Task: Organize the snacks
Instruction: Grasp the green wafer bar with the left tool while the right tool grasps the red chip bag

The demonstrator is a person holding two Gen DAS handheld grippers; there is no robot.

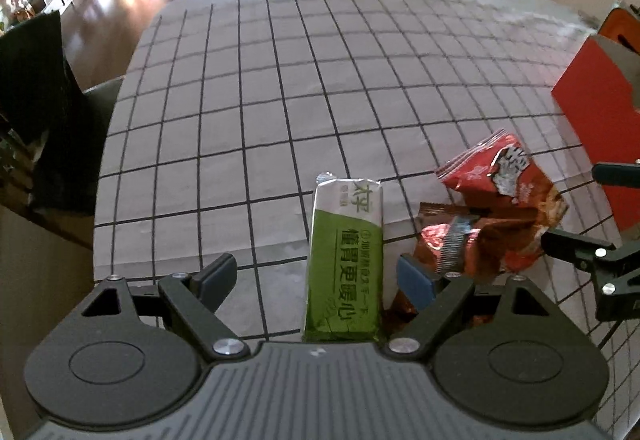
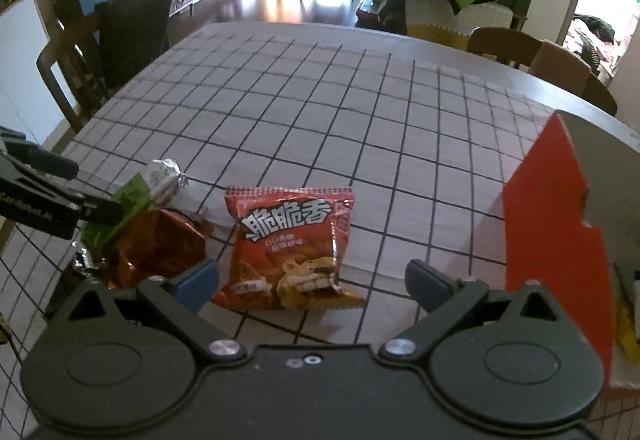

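Both hand-held grippers, left (image 1: pixel 316 280) and right (image 2: pixel 314 280), wide-jawed, angled downward

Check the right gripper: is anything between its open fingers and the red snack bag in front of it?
Nothing visible. The right gripper is open, and the red snack bag lies flat on the checked tablecloth just beyond its fingertips. The brown packet and the red box sit off to either side.

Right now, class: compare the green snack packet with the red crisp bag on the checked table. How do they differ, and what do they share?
The green snack packet is long, narrow and smooth; the red crisp bag is broader, squarer and crinkled. The green packet lies between the left gripper's open fingers, the red bag between the right gripper's. The green packet is partly white at its far end; the red bag is red all over. Both look sealed and lie flat on the checked tablecloth.
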